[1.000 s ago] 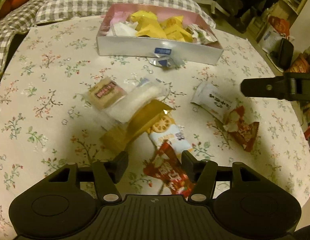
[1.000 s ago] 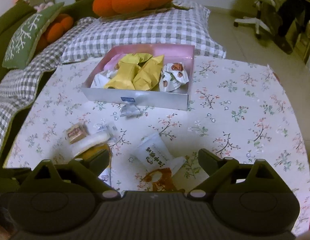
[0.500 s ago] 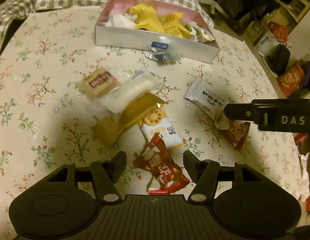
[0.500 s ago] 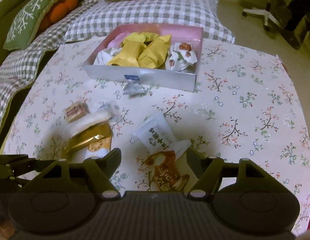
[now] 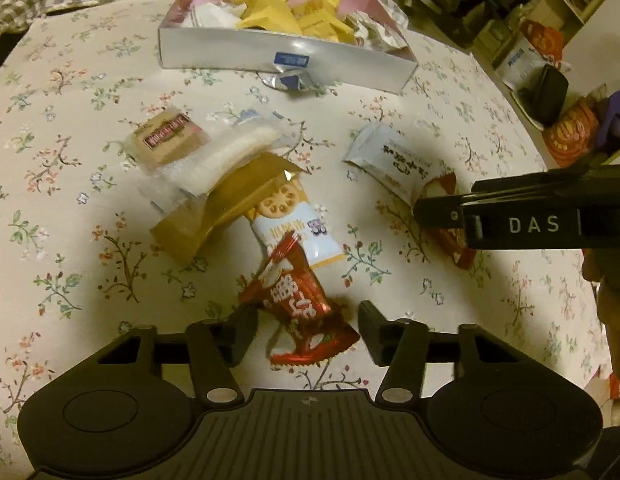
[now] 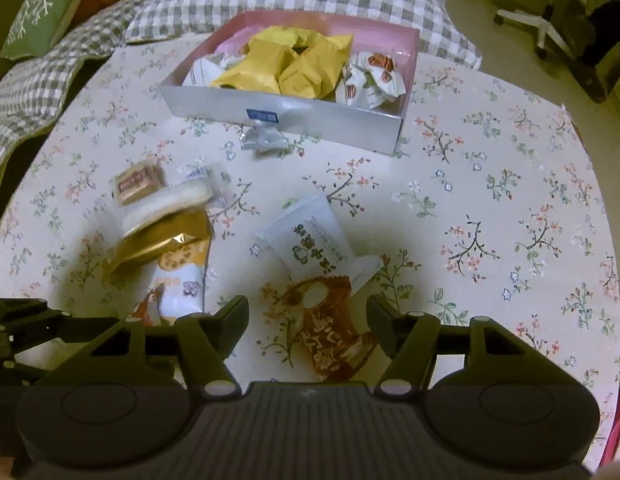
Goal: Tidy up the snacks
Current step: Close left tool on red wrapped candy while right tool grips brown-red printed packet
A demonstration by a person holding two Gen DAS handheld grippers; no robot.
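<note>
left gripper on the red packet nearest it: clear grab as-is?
Probably yes. The left gripper is open, its fingers either side of the red packet, nothing lying on top. The packet's far end overlaps the cracker packet, which may shift.

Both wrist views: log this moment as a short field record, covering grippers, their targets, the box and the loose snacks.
left gripper: open, jaws either side of the red packet, not closed on it
right gripper: open, over the orange-brown packet
white packet: overlaps the orange-brown packet's top end
box: silver front wall, pink inside, holds yellow packets
loose pile: gold wrapper, biscuit packet, clear white bar
surface: floral tablecloth
</note>
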